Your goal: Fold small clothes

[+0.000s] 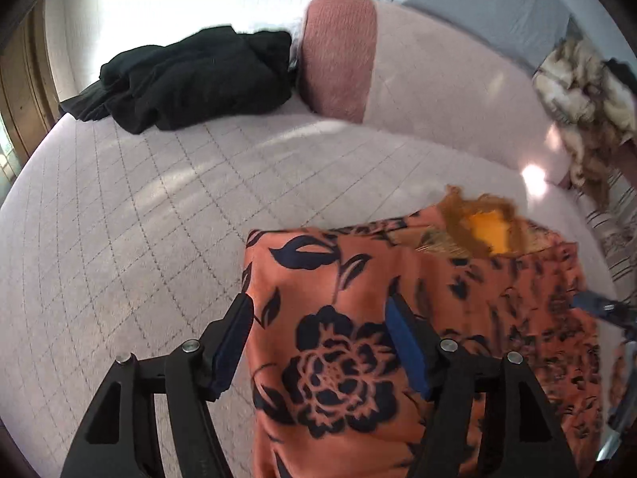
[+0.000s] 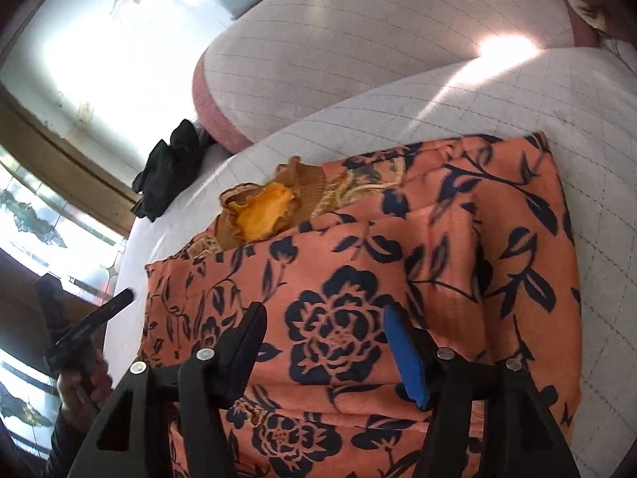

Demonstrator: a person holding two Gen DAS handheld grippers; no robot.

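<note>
Orange floral garment lies folded on quilted sofa.

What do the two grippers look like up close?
Both the left gripper and the right gripper are matte black plastic, with two angular fingers, cut-out slots, round silver pins on top and blue pads on the inner faces. No cables or markings show.

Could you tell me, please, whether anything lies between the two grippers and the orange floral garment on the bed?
Nothing visible does. The left gripper and the right gripper both hover open right over the orange garment with dark blue flowers. The black heap of clothes lies well off by the pink cushion.
</note>
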